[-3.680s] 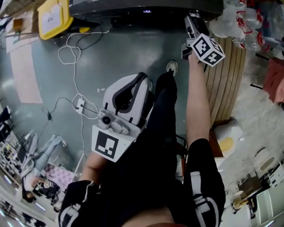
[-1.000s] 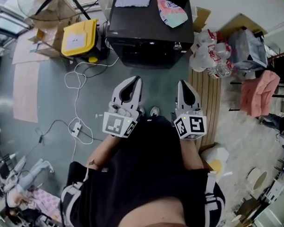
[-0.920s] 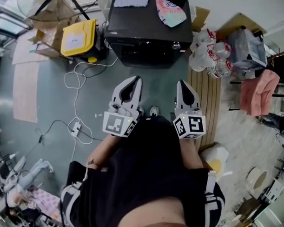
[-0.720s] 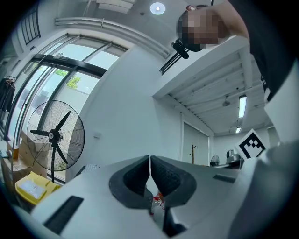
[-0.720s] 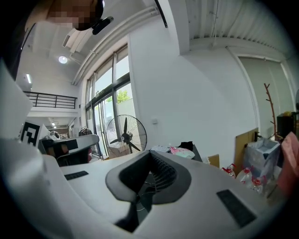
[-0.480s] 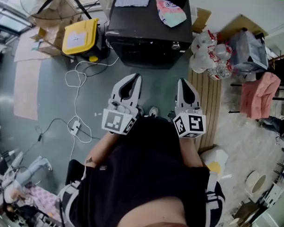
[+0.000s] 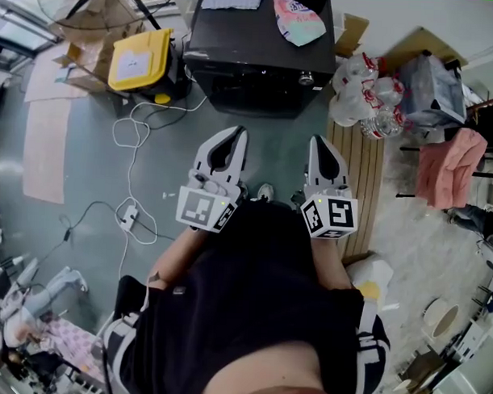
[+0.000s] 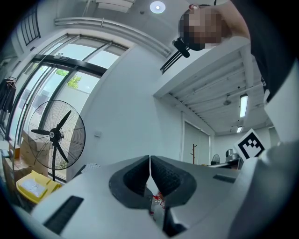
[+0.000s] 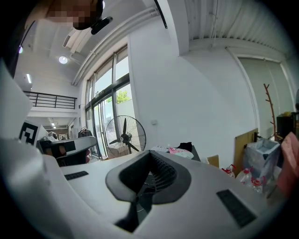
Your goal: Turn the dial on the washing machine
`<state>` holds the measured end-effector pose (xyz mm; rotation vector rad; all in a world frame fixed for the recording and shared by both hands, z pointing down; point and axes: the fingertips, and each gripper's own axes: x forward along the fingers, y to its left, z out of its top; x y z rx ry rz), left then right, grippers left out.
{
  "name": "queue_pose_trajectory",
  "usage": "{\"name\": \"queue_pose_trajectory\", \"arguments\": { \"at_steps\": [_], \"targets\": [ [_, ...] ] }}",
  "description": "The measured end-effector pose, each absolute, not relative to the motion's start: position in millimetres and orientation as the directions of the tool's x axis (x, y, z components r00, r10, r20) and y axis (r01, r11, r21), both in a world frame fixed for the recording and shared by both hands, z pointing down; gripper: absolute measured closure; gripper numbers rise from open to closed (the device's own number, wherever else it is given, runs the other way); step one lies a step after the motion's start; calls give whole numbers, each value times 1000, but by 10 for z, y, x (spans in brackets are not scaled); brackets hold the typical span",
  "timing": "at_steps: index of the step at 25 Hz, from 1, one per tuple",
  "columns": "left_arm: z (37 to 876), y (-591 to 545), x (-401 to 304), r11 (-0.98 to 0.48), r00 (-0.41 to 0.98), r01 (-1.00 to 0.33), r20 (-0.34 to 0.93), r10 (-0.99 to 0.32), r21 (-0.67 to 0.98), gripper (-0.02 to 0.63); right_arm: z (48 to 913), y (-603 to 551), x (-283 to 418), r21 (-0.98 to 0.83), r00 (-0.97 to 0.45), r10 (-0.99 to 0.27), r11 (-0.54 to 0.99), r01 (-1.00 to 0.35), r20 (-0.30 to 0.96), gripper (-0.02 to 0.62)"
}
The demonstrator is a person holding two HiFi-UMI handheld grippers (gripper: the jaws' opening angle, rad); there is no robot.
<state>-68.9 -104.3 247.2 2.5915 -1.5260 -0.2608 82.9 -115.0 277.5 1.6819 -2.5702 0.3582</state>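
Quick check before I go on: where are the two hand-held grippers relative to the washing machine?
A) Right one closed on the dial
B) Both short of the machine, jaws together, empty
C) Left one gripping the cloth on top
B: in the head view the left hand-held gripper and right hand-held gripper sit short of the washing machine with floor between. Each has its jaws together on nothing, and the dial is untouched.

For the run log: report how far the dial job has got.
Done: unclear; the dial on the washing machine shows no readable setting. In hand: nothing; the left gripper and right gripper are both shut, empty, held well short of the machine. Left: possibly reaching and turning the dial.
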Motion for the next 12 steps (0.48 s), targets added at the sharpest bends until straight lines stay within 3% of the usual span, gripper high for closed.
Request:
{"name": "queue_pose_trajectory", "arguments": {
  "at_steps": [12],
  "targets": [
    [2468,-1016,-668,-479,471,-856,-90,-877,195,578,2775,-1133,886,-173,-401,-902,375,-911,161,571]
  ]
}}
